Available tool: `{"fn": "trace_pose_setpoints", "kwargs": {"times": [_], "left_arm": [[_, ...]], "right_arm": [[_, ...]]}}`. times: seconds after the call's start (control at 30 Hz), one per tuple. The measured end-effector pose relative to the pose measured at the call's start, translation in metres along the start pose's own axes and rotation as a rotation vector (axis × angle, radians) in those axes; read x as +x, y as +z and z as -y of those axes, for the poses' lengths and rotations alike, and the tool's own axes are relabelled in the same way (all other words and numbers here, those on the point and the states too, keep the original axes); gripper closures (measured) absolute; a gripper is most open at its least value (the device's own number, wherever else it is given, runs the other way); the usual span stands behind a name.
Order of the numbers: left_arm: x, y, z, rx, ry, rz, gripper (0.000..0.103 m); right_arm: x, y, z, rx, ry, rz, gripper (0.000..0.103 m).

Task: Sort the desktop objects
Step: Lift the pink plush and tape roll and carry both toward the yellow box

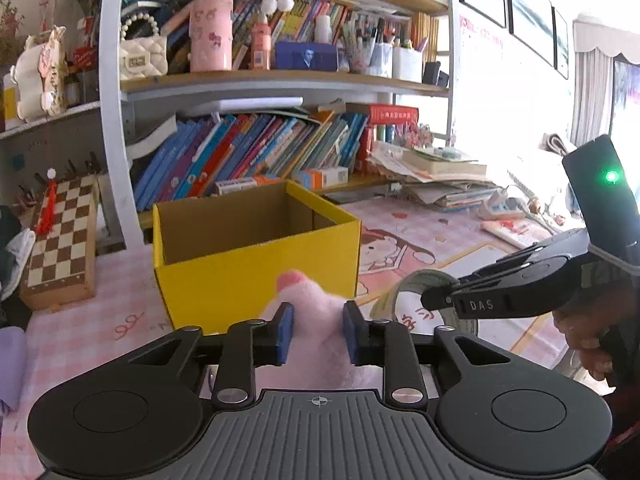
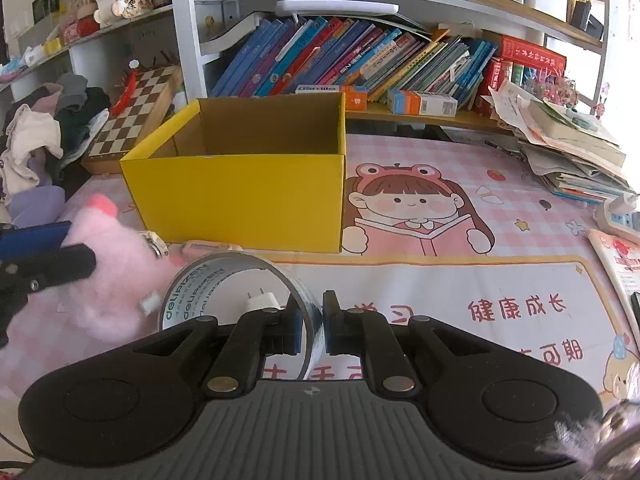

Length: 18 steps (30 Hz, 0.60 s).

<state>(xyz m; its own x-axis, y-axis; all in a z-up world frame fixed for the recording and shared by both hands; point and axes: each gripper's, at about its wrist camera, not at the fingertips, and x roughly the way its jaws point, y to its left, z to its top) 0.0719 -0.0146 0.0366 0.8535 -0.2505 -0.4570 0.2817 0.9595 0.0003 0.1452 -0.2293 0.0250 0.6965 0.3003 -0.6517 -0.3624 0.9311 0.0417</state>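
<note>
Both grippers are pinching cargo: my left gripper (image 1: 317, 334) is squeezing the pink plush toy (image 1: 316, 312); my right gripper (image 2: 311, 328) is clamping the tape roll (image 2: 224, 288) wall; the yellow box (image 2: 240, 196) is sitting open at twelve o'clock, nearer my left.

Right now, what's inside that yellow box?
The yellow box shows only bare brown cardboard walls inside; nothing sticks up. Its floor is hidden behind the front wall in both views.
</note>
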Motion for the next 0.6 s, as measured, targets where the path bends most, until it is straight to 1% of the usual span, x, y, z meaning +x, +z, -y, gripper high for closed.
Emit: {"fn": "trace_pose_setpoints", "kwargs": {"times": [0.03,0.07,0.17,0.2,0.23,0.27,0.33,0.37,0.4,0.43,0.47,0.5,0.53,0.57,0.6], "left_arm": [[-0.001,0.0,-0.001,0.001,-0.001,0.001,0.1],[-0.001,-0.001,-0.001,0.007,0.0,-0.004,0.103],[0.002,-0.007,0.001,0.045,0.021,-0.041,0.103],[0.007,-0.013,0.003,0.07,0.042,-0.072,0.103],[0.011,-0.019,0.003,0.083,0.046,-0.11,0.102],[0.016,-0.027,0.002,0.084,0.039,-0.147,0.094],[0.018,-0.041,0.003,0.083,0.008,-0.166,0.09],[0.018,-0.047,0.005,0.096,-0.012,-0.174,0.082],[0.019,-0.052,0.008,0.113,-0.034,-0.183,0.079],[0.018,-0.055,0.011,0.131,-0.04,-0.173,0.078],[0.018,-0.055,0.013,0.145,-0.036,-0.168,0.074],[0.018,-0.053,0.012,0.141,-0.027,-0.168,0.066],[0.018,-0.051,0.01,0.133,-0.018,-0.17,0.062],[0.017,-0.049,0.009,0.124,-0.009,-0.171,0.053],[0.014,-0.045,0.005,0.102,-0.005,-0.16,0.049]], "right_arm": [[-0.001,-0.001,-0.001,0.0,-0.001,0.0,0.093],[-0.002,-0.002,-0.002,-0.002,-0.002,-0.003,0.093],[-0.002,-0.006,-0.006,-0.015,-0.005,-0.029,0.093],[0.0,-0.008,-0.007,-0.019,-0.005,-0.044,0.093],[0.001,-0.01,-0.009,-0.022,0.0,-0.06,0.093],[0.003,-0.012,-0.01,-0.027,0.005,-0.078,0.093],[0.008,-0.017,-0.012,-0.037,0.019,-0.117,0.094],[0.01,-0.019,-0.013,-0.041,0.027,-0.139,0.093],[0.013,-0.021,-0.014,-0.044,0.032,-0.155,0.093],[0.015,-0.023,-0.014,-0.047,0.037,-0.168,0.093],[0.016,-0.024,-0.015,-0.049,0.04,-0.177,0.094],[0.017,-0.024,-0.015,-0.05,0.04,-0.18,0.093],[0.017,-0.024,-0.015,-0.048,0.041,-0.181,0.093],[0.018,-0.023,-0.014,-0.045,0.042,-0.179,0.093],[0.017,-0.023,-0.013,-0.042,0.041,-0.177,0.094]]}}
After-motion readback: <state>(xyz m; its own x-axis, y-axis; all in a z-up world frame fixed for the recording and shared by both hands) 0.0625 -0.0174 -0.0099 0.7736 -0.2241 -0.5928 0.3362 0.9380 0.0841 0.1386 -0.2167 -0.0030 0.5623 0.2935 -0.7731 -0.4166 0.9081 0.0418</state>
